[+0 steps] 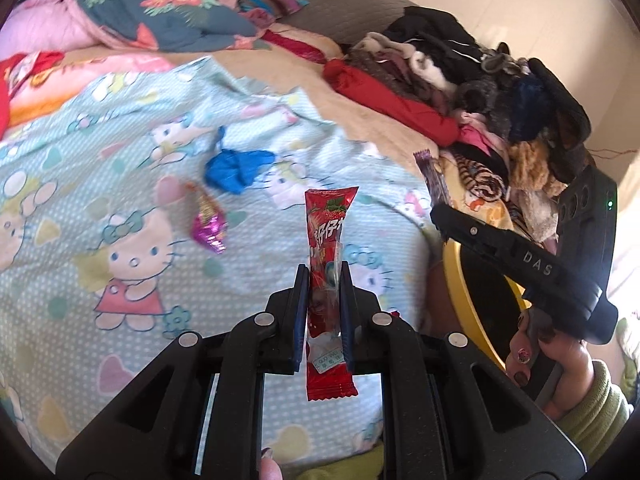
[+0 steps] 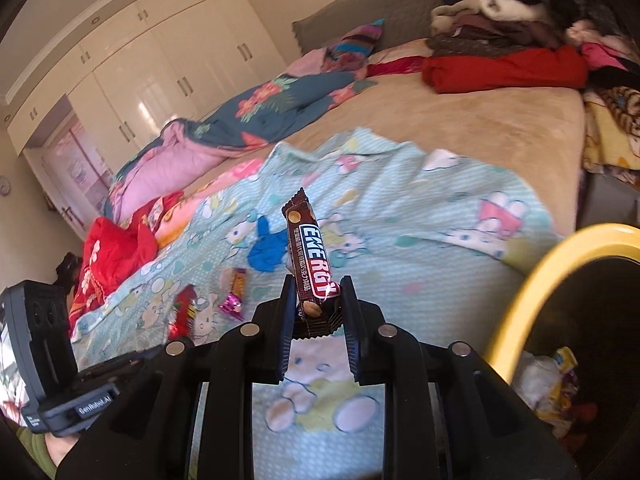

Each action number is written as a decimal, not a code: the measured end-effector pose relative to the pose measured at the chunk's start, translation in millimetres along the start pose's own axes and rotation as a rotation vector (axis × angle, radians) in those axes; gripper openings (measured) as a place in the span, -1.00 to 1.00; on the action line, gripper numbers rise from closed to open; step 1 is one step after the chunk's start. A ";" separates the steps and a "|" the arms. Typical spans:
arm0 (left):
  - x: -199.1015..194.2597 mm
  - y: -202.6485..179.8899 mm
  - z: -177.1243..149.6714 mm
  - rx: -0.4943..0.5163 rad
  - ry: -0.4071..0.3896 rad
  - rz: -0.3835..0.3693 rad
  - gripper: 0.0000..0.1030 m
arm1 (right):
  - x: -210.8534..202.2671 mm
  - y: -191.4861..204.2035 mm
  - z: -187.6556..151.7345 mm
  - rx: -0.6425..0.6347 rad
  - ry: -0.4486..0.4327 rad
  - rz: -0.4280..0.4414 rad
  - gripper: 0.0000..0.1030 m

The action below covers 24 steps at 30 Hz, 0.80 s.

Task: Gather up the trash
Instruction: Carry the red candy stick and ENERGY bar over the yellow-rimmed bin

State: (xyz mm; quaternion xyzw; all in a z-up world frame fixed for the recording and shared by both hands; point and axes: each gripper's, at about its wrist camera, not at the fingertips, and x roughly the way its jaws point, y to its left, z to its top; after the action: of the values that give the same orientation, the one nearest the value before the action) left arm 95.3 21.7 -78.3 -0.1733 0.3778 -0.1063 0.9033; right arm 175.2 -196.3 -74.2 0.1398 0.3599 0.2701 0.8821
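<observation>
My left gripper (image 1: 324, 276) is shut on a red snack wrapper (image 1: 328, 236), held upright above the Hello Kitty sheet (image 1: 120, 200). My right gripper (image 2: 318, 286) is shut on a brown ENERGY bar wrapper (image 2: 310, 256), held above the sheet beside the yellow-rimmed black trash bin (image 2: 520, 300). In the left wrist view the right gripper (image 1: 436, 216) holds its wrapper (image 1: 434, 176) over the bin rim (image 1: 460, 280). A crumpled blue piece (image 1: 238, 168) and a pink foil wrapper (image 1: 210, 226) lie on the sheet; both also show in the right wrist view, blue (image 2: 268, 250) and pink (image 2: 234, 300).
A pile of clothes (image 1: 480, 92) lies at the bed's far right, quilts (image 1: 140, 20) at the far left. The bin holds several wrappers (image 2: 552, 384). White wardrobes (image 2: 160, 60) stand behind the bed. A red cloth (image 2: 112, 256) lies at the left.
</observation>
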 end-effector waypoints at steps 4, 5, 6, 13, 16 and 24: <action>-3.0 -16.8 2.7 0.039 -0.011 -0.012 -0.82 | -20.4 -13.1 -3.1 0.011 -0.025 -0.032 -0.58; -3.1 -20.8 3.9 0.046 -0.013 -0.016 -0.82 | -24.9 -15.7 -3.5 0.013 -0.031 -0.040 -0.58; -3.3 -24.7 5.2 0.052 -0.014 -0.021 -0.82 | -28.5 -18.4 -3.4 0.015 -0.036 -0.045 -0.58; -5.6 -48.2 7.3 0.097 -0.022 -0.039 -0.82 | -56.4 -40.3 -4.2 0.050 -0.069 -0.070 -0.58; -5.1 -57.5 6.8 0.116 -0.020 -0.047 -0.82 | -65.3 -48.9 -3.8 0.063 -0.079 -0.081 -0.58; -0.6 -84.3 5.4 0.166 -0.011 -0.074 -0.82 | -87.9 -77.5 -7.3 0.113 -0.099 -0.121 -0.58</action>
State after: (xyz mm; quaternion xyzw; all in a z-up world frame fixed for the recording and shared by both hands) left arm 93.6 -54.2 -41.2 -0.1124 0.3560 -0.1697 0.9120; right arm 146.7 -309.8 -64.4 0.1804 0.3380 0.1885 0.9043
